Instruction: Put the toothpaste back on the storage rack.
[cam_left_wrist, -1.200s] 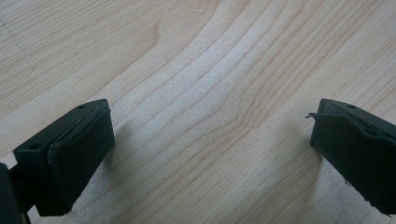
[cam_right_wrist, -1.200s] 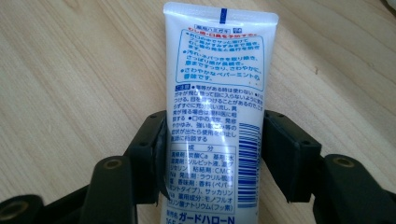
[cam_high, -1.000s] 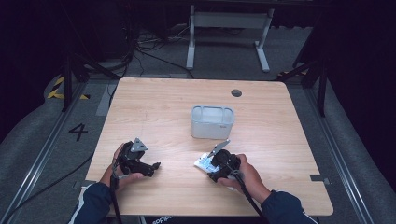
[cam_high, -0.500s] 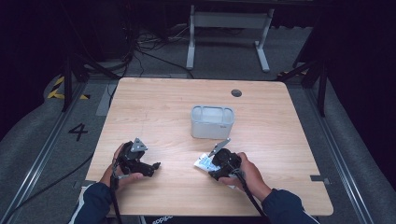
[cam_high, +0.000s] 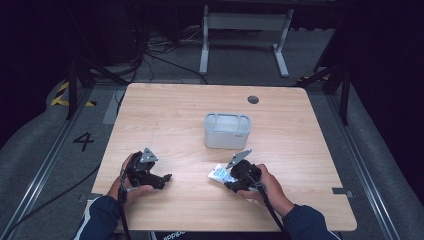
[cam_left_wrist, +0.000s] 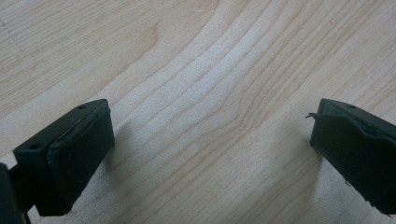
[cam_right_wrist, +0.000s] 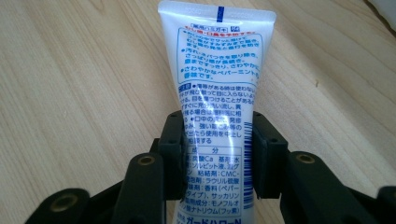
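A white tube with blue and red print lies along my right gripper, whose two black jaws are shut on its lower half. In the high view the tube pokes out to the left of the right gripper, low over the wooden table. My left gripper rests near the table's front left, held by a hand. In the left gripper view its jaws stand wide apart over bare wood, with one black fingertip at the left, and nothing between them.
A grey rectangular container with open compartments stands at the table's middle, just beyond the right gripper. A dark round hole sits near the far edge. Metal stand legs and cables lie on the floor behind.
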